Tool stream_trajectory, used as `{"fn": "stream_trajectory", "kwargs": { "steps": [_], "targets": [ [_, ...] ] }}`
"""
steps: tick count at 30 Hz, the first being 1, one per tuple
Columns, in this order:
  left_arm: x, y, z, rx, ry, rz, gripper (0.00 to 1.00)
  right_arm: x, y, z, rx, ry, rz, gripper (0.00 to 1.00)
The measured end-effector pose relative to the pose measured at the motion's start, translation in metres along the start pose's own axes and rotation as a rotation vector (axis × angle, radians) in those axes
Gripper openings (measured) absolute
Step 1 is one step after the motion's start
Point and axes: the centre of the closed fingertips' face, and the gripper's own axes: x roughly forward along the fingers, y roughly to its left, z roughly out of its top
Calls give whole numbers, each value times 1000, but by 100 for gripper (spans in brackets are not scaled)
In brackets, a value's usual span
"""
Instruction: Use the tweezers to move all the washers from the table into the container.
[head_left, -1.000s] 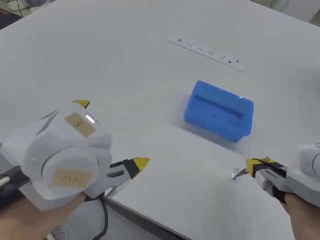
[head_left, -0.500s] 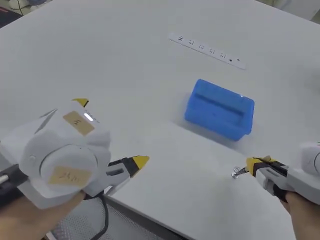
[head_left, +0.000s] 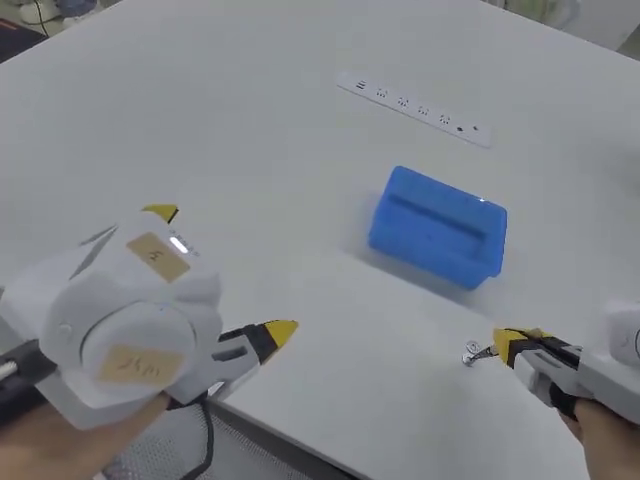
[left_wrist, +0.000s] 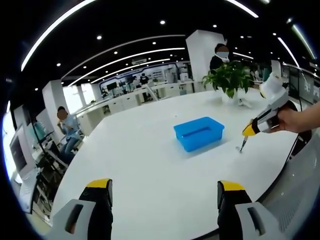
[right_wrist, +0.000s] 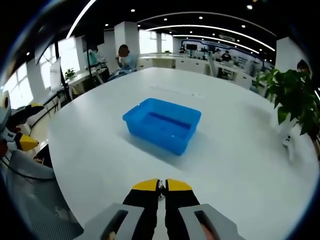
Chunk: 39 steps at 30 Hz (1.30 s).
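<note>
Fingers (right_wrist: 147, 186) on the right gripper (right_wrist: 161, 186) are pinched pretty much shut, yellow tips nearly touching, and they've got the tweezers (head_left: 482, 351) clamped between them. From the head view the right gripper (head_left: 512, 343) sits on the near-right side of the blue container (head_left: 440, 225), a little way off, not touching it. The tweezers stick out of the fingers toward the left, and in the left gripper view the tweezers (left_wrist: 242, 145) point down with the tip at the table (head_left: 250, 130), again just to the right of the container (left_wrist: 199, 132). A small shiny bit (head_left: 470, 351) sits right at that tip, but it's way too tiny for me to call it a washer or not.

Left gripper (head_left: 220, 271) is on the near-left side of the container, well apart from it, out by the table edge. Its fingers (left_wrist: 100, 184) are spread wide with nothing between them.

The container (right_wrist: 161, 124) stands upright and open-topped, straight ahead of the right fingers in the right gripper view. Beyond the container, on its far side, a white power strip (head_left: 415, 105) lies flat on the table. A potted plant (left_wrist: 230, 77) stands farther back past the container.
</note>
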Motion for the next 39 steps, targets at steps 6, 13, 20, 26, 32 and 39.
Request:
{"fn": "stream_trajectory", "kwargs": {
  "steps": [6,13,20,26,32,39],
  "targets": [
    [0,0,4,-8,-13,-8,91,-2,-1,16,59,-29,32,0],
    [1,2,5,-35,-25,-7,94,-5,8,53,47,-83,62,0],
    [1,5,6,-79,-43,-1,99,-2,16,101,2,-155,74,0],
    [0,10,6,-106,-54,14,99,13,20,137,-14,-202,72,0],
    [2,11,1,-117,-34,16,99,36,22,148,-35,-192,65,0],
    [5,11,3,-117,-32,11,99,64,28,135,-73,-129,60,0]
  ]
}}
